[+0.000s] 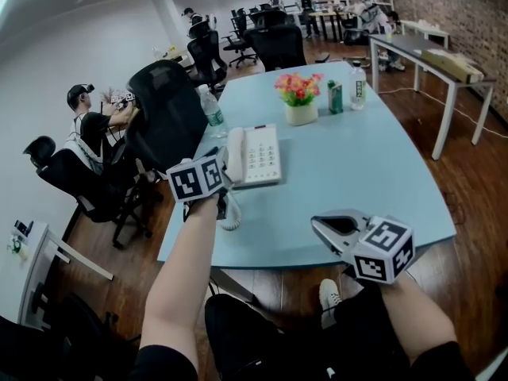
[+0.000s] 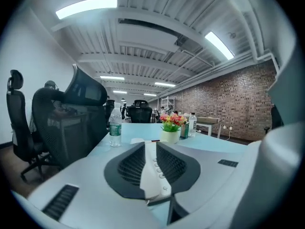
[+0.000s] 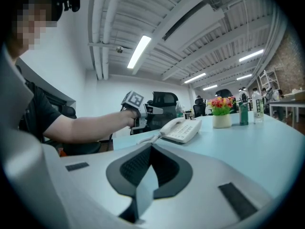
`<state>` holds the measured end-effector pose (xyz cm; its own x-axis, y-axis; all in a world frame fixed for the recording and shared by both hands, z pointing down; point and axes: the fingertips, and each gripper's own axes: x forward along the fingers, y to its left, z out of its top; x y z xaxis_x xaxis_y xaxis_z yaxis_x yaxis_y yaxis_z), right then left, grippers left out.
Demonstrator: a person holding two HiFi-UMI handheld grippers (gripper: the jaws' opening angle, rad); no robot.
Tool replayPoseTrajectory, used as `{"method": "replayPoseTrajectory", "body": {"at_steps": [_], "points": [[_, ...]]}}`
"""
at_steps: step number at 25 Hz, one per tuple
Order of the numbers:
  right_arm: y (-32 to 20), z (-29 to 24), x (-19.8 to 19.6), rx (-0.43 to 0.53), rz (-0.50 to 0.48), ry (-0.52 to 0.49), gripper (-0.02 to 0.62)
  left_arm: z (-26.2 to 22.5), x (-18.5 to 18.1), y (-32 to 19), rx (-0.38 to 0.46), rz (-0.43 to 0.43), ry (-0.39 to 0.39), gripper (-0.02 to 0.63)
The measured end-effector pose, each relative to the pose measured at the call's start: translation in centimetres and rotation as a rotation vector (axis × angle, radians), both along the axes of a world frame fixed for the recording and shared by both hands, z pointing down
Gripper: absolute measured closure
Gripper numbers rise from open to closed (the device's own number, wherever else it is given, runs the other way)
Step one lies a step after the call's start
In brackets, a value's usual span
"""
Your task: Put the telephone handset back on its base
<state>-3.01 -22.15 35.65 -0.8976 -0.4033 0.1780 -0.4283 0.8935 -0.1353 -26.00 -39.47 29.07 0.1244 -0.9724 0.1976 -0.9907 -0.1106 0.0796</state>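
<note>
Chairs [image 1: 168, 117] crowd the left edge of the pale blue table [image 1: 357, 173], with a water bottle [image 1: 213, 111] standing just inside that edge. Nearer the person, the left gripper [image 2: 150, 149] hovers just beside the telephone's left side. Its jaws stand a little apart and clamp nothing; the white telephone only shows through the narrow gap beyond them. Next to it, the handset [image 1: 235, 154] lies along the left side of its base [image 1: 262, 155], seemingly seated in the cradle. The coiled cord [image 1: 231, 215] hangs in a loop towards the table's near edge. Farther back and to the right sits a pot of flowers [image 1: 301, 113]. At the far right, the right gripper [image 3: 151, 149] is held low over the near edge of the table, well apart from the telephone, its jaws pressed together on nothing.

By the look of it, the placing itself is done and this is the letting-go step. What seems to remain is drawing the left gripper away to the side, clear of the handset and without snagging the cord, so the handset is not nudged off its rest.
</note>
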Motion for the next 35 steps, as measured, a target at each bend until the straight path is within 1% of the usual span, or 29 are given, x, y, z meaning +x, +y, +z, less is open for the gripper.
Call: {"method": "replayPoseTrajectory", "body": {"at_steps": [1, 2, 5, 7, 9, 11, 14, 17, 18, 20, 22, 24, 26, 28, 30, 33, 35], "points": [[0.1, -0.1, -0.1, 0.001, 0.002, -0.006, 0.579, -0.4, -0.1, 1.1, 0.018, 0.011, 0.02, 0.576], [0.2, -0.3, -0.1, 0.004, 0.004, -0.013, 0.58, -0.7, -0.1, 2.2, 0.036, 0.032, 0.058, 0.606], [0.5, -0.7, -0.4, 0.012, 0.01, -0.03, 0.58, -1.3, -0.2, 6.2, 0.062, 0.11, 0.185, 0.606], [0.7, -0.8, -0.5, 0.009, 0.013, -0.036, 0.579, -1.5, -0.2, 9.3, 0.071, 0.153, 0.233, 0.606], [0.8, -1.0, -0.5, 0.0, 0.014, -0.052, 0.579, -1.6, 0.1, 12.8, 0.086, 0.192, 0.259, 0.606], [0.9, -1.6, -0.4, -0.012, 0.015, -0.085, 0.58, -1.2, 0.6, 16.5, 0.094, 0.224, 0.26, 0.606], [1.7, -3.0, -0.3, -0.035, 0.021, -0.163, 0.58, 0.0, 1.3, 21.6, 0.097, 0.241, 0.208, 0.606], [3.0, -3.6, -0.2, -0.045, 0.033, -0.227, 0.58, 1.3, 1.0, 24.6, 0.097, 0.184, 0.124, 0.606], [3.4, -3.3, -0.1, -0.043, 0.043, -0.232, 0.58, 1.8, 1.2, 25.1, 0.09, 0.173, 0.114, 0.606], [4.0, -2.1, -0.2, -0.054, 0.057, -0.223, 0.58, 3.0, 2.2, 25.9, 0.061, 0.194, 0.134, 0.606], [4.6, -0.4, -0.4, -0.087, 0.062, -0.208, 0.58, 3.8, 3.2, 26.7, 0.042, 0.208, 0.167, 0.606], [5.4, 1.0, -0.3, -0.114, 0.071, -0.198, 0.581, 4.8, 3.3, 27.4, 0.042, 0.186, 0.172, 0.606], [6.2, 2.5, -0.4, -0.122, 0.073, -0.173, 0.581, 6.4, 3.3, 27.9, 0.022, 0.165, 0.163, 0.606], [6.7, 3.1, -0.6, -0.107, 0.06, -0.135, 0.581, 7.4, 3.5, 27.7, 0.013, 0.165, 0.18, 0.606], [7.0, 3.0, -0.5, -0.075, 0.056, -0.116, 0.582, 6.9, 4.2, 27.7, 0.034, 0.192, 0.198, 0.606], [6.8, 2.6, -0.2, -0.036, 0.064, -0.103, 0.583, 5.7, 5.5, 28.1, 0.066, 0.243, 0.18, 0.606], [6.6, 2.3, -0.2, -0.025, 0.067, -0.103, 0.583, 5.7, 6.3, 28.2, 0.066, 0.265, 0.171, 0.606]]}}
